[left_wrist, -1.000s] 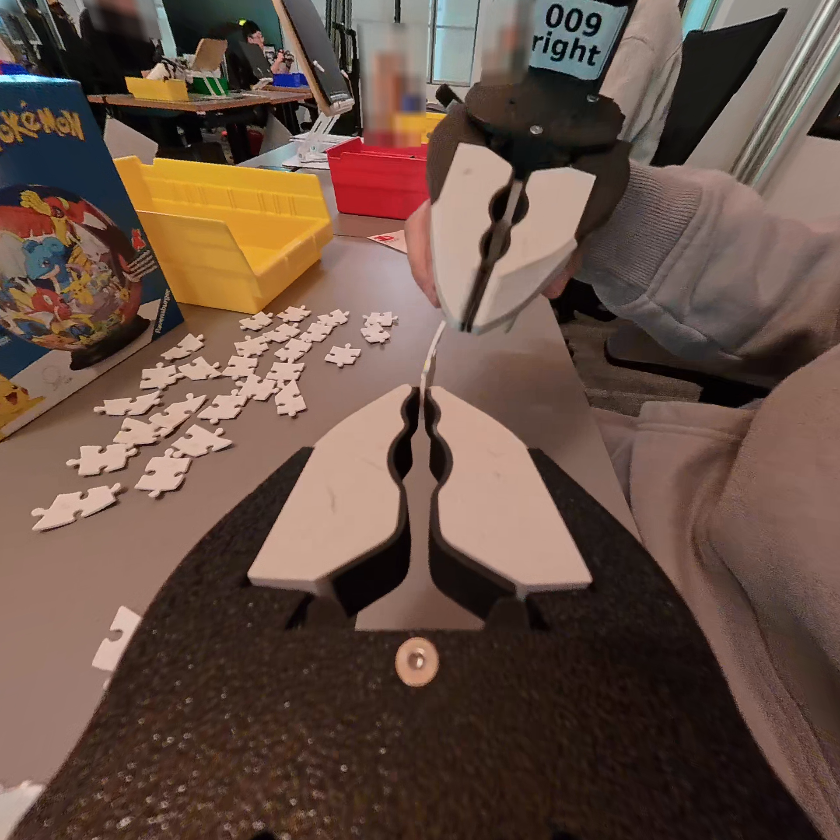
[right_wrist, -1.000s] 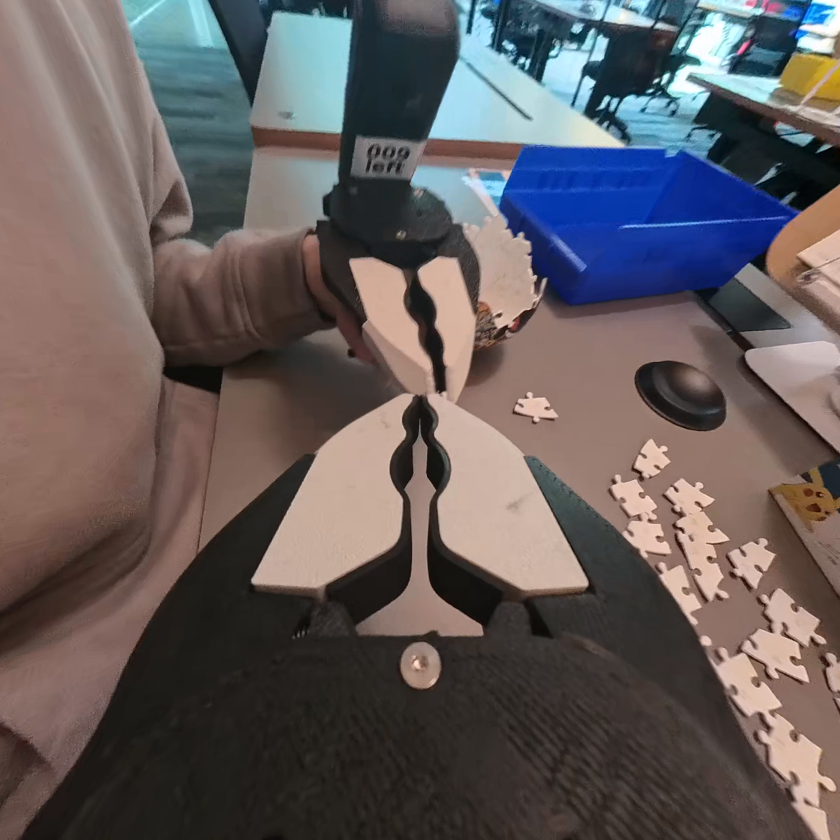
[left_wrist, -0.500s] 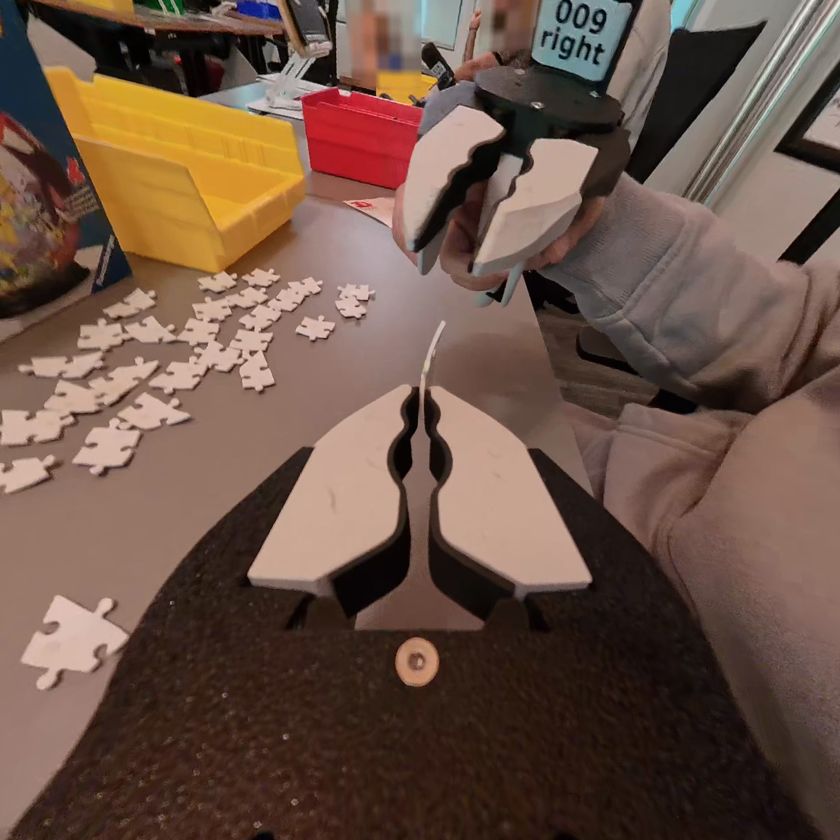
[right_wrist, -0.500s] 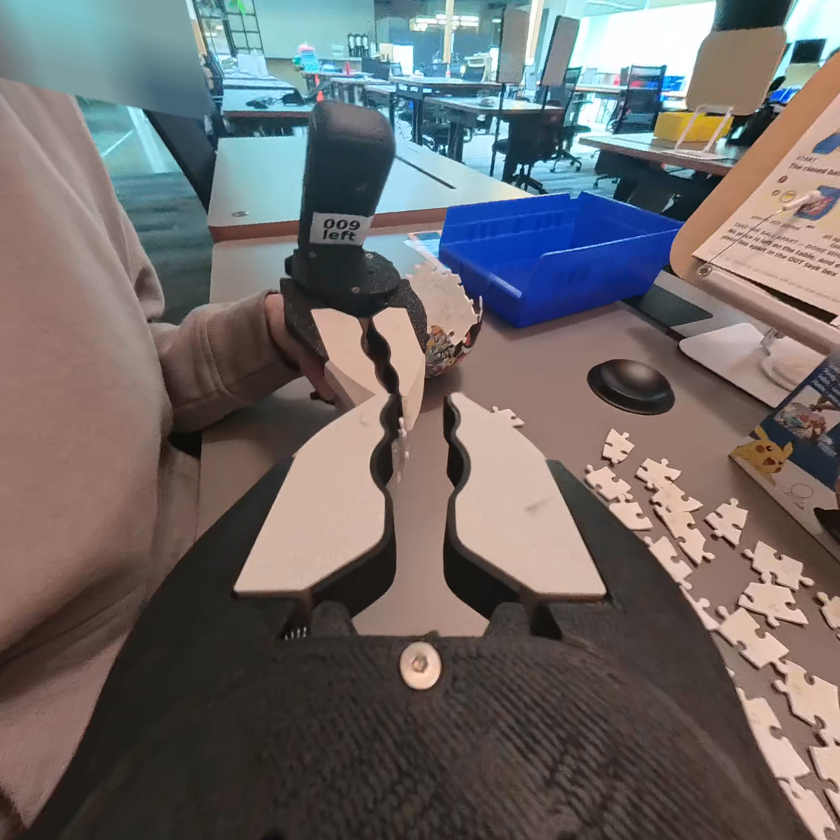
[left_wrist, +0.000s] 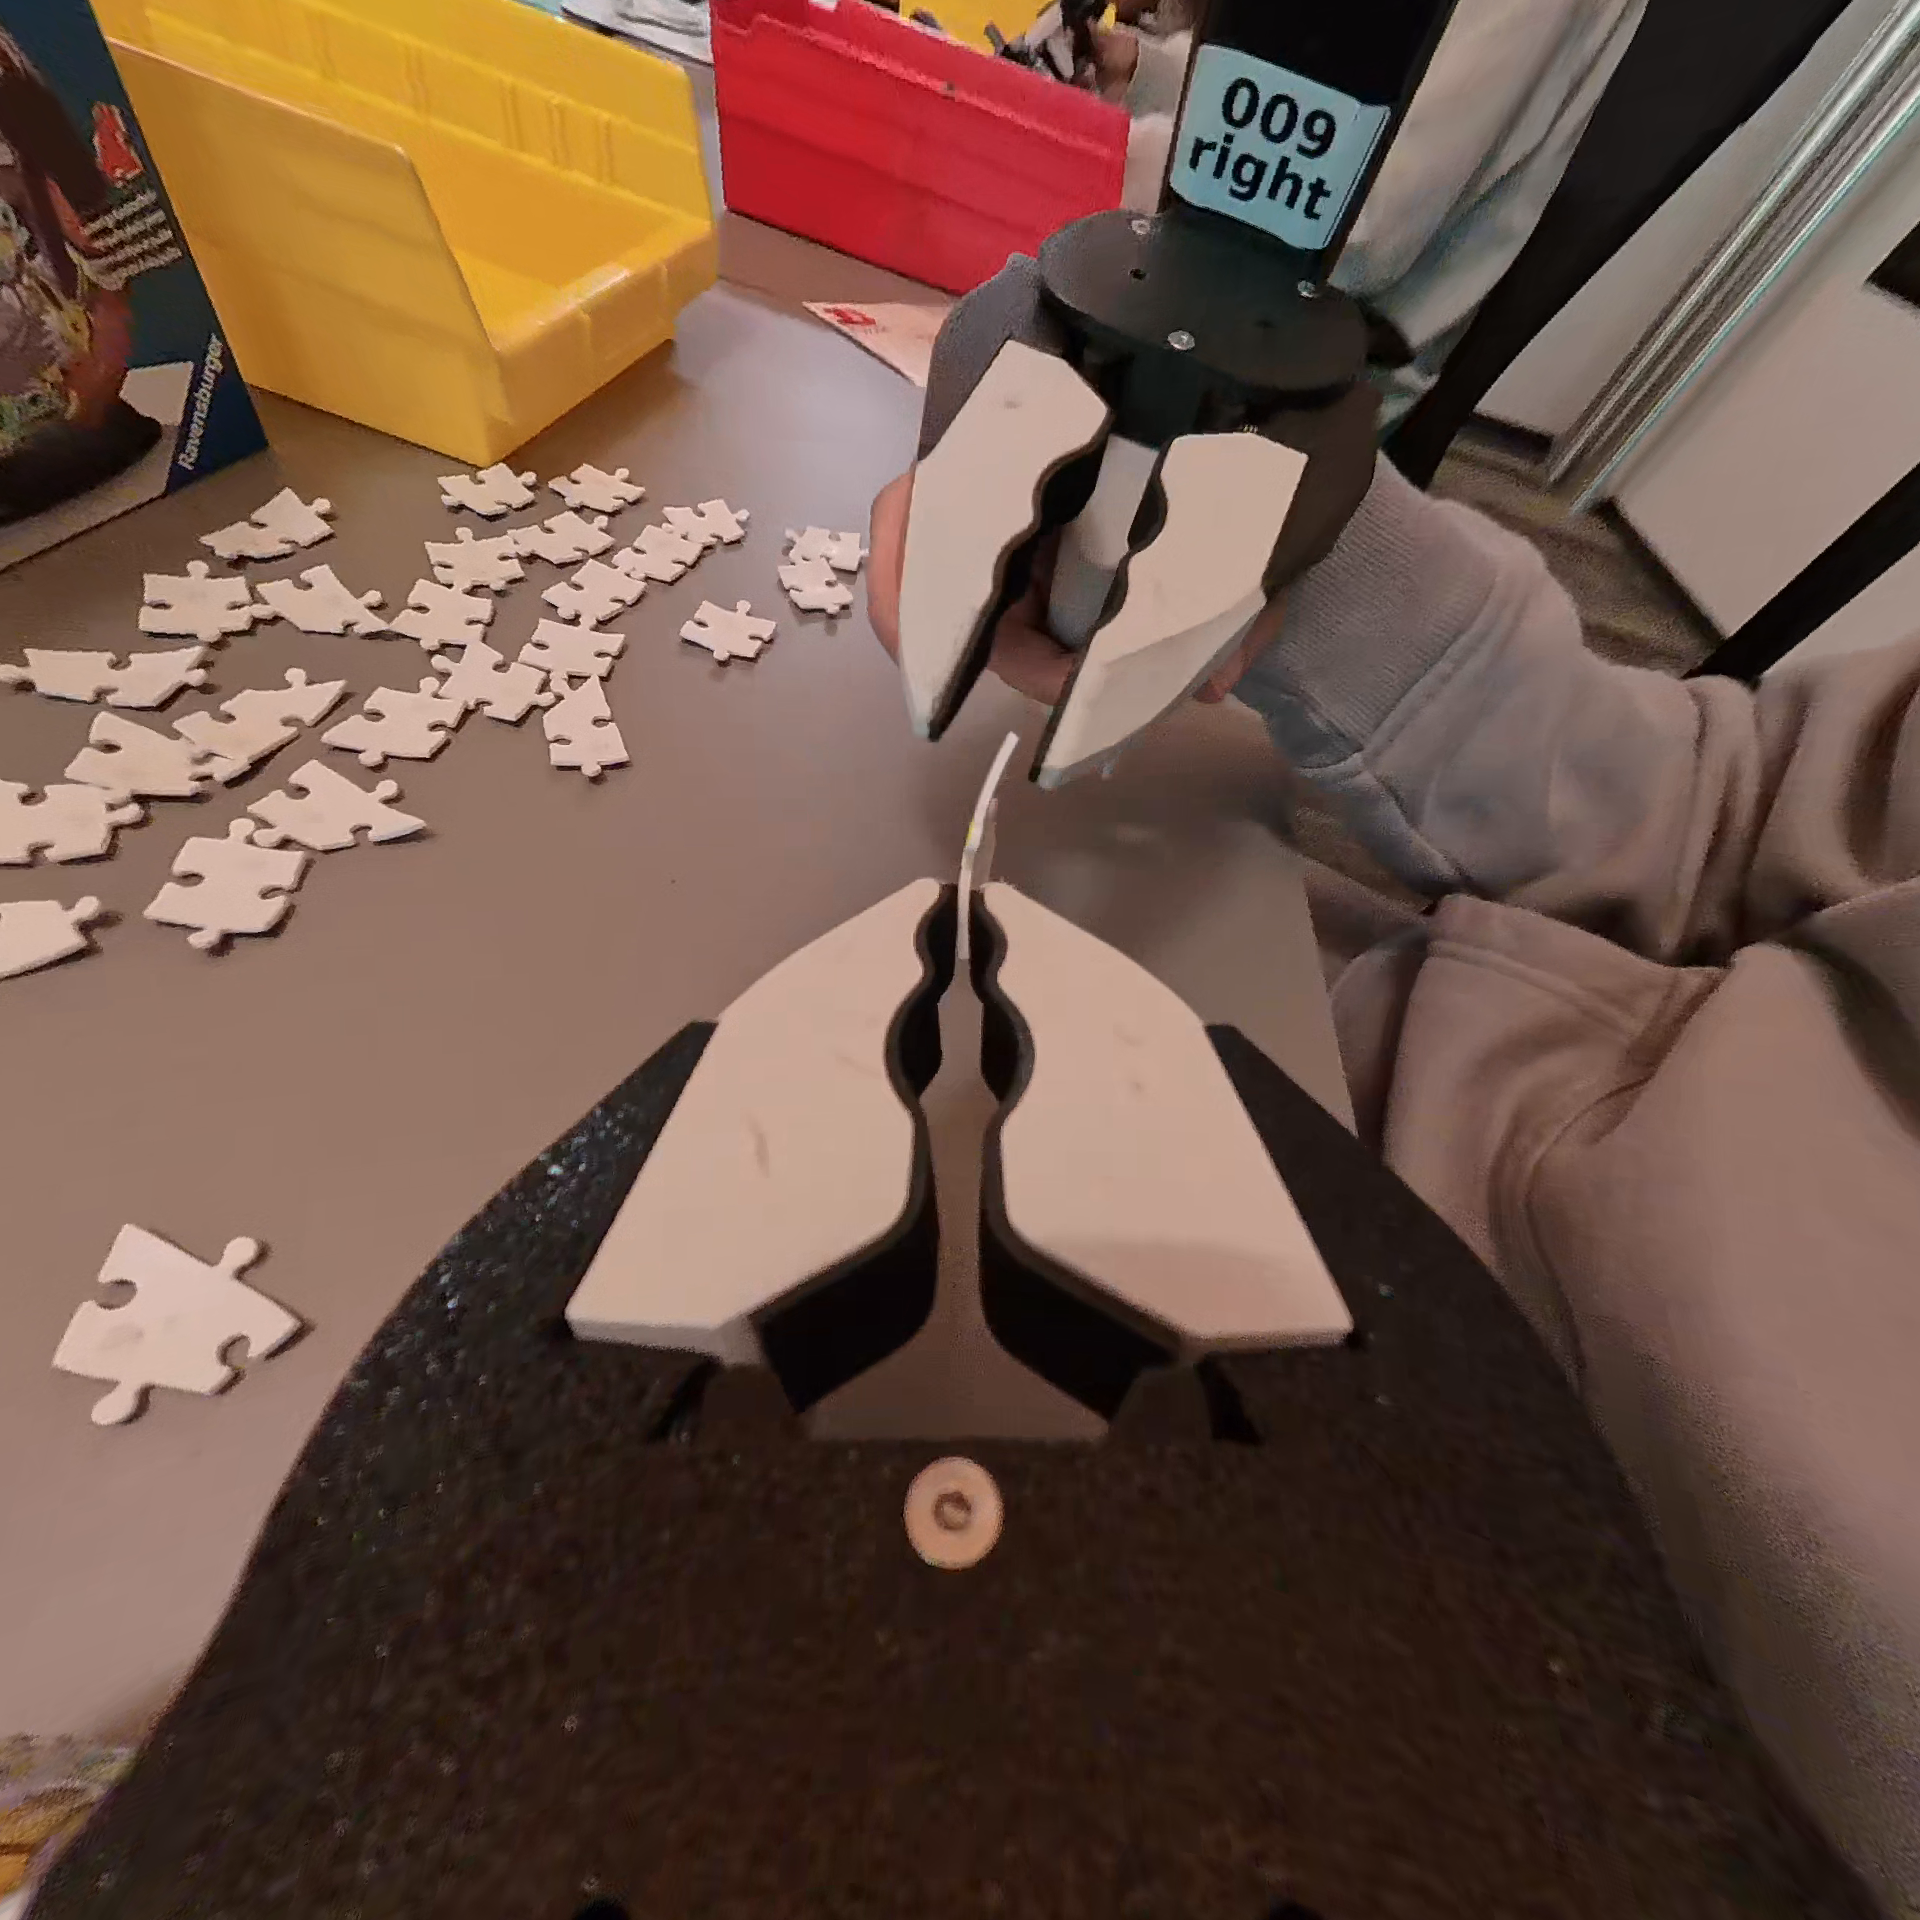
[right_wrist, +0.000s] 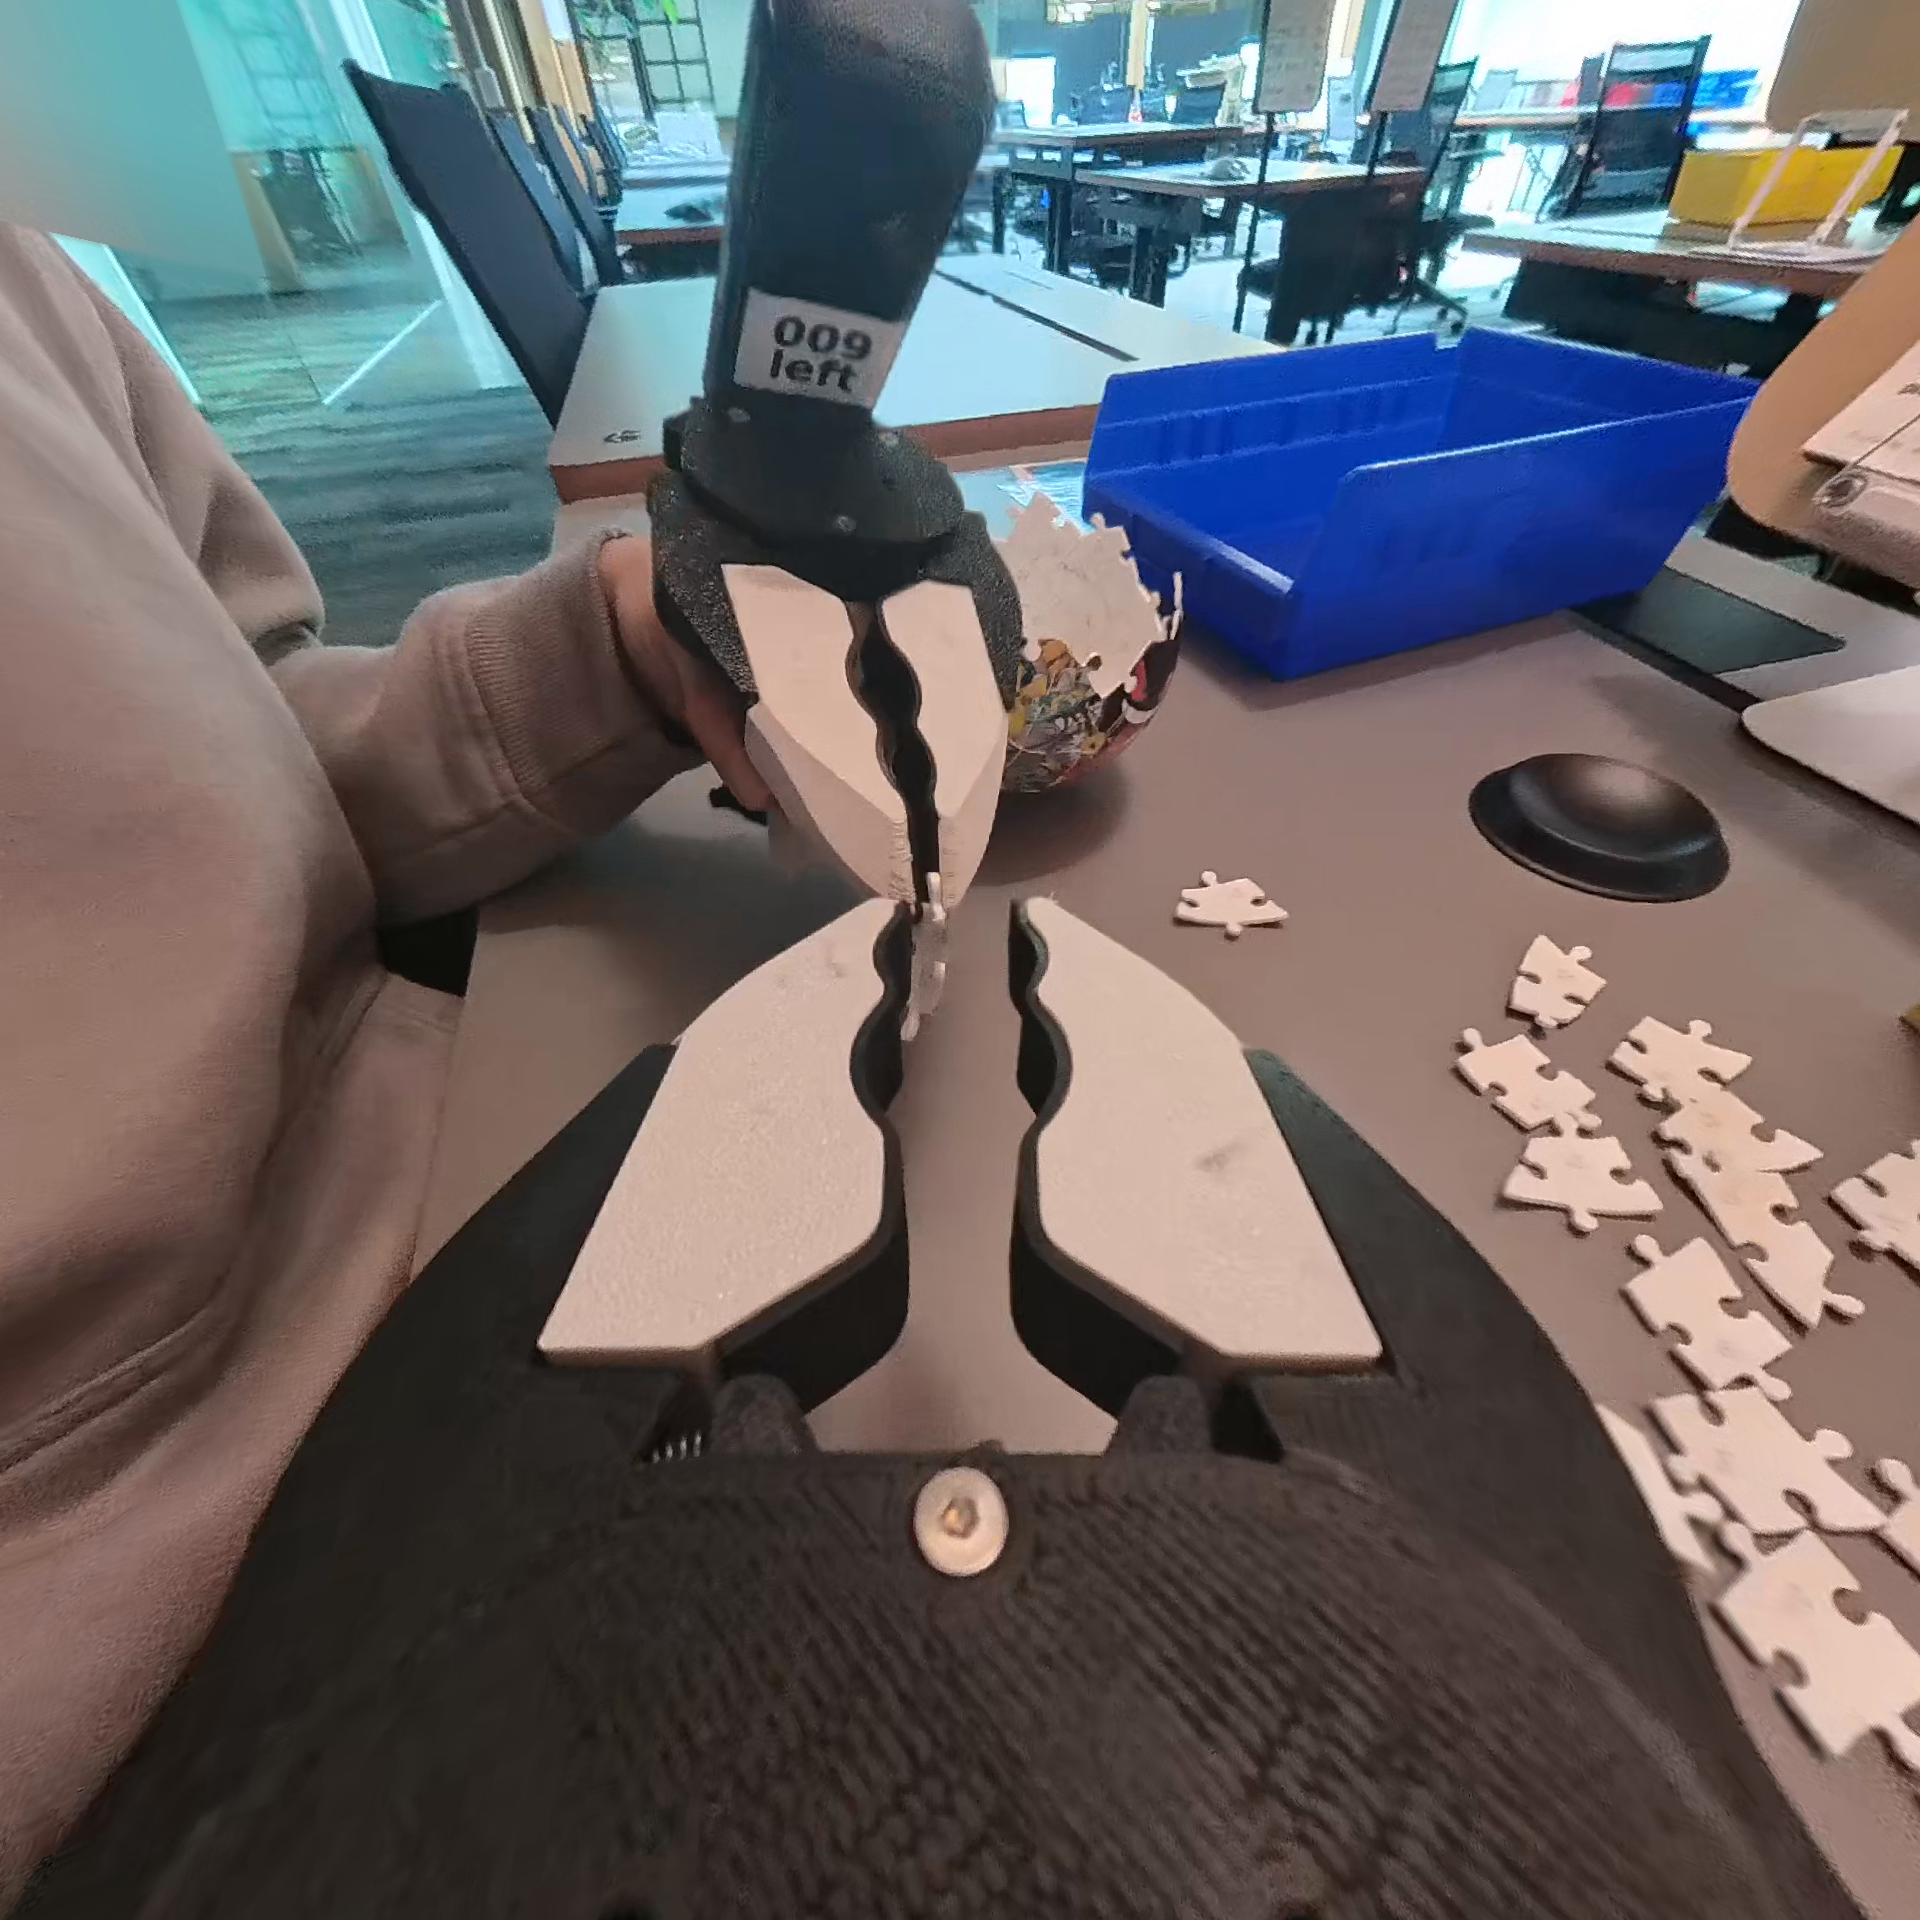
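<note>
My left gripper (left_wrist: 961, 891) is shut on a white puzzle piece (left_wrist: 979, 831), seen edge-on and sticking forward from its tips above the grey table (left_wrist: 727, 935). My right gripper (right_wrist: 961, 920) is open, with its jaws either side of the same piece (right_wrist: 928, 966), which sits close to its left finger. In the left wrist view the right gripper (left_wrist: 985, 750) points down at the piece's far end. In the right wrist view the left gripper (right_wrist: 920, 883) pinches the piece from above.
Several loose white pieces (left_wrist: 416, 665) lie on the table, with one piece alone (left_wrist: 171, 1320). A yellow bin (left_wrist: 416, 239), a red bin (left_wrist: 914, 156) and the puzzle box (left_wrist: 94, 312) stand behind. A part-built puzzle ball (right_wrist: 1081, 665), a blue bin (right_wrist: 1403, 488) and a black round stand (right_wrist: 1600, 821) show in the right wrist view.
One second ago both grippers were shut on the piece. The right gripper has opened and let go; the left still holds it. The right gripper's tips now straddle the piece.
</note>
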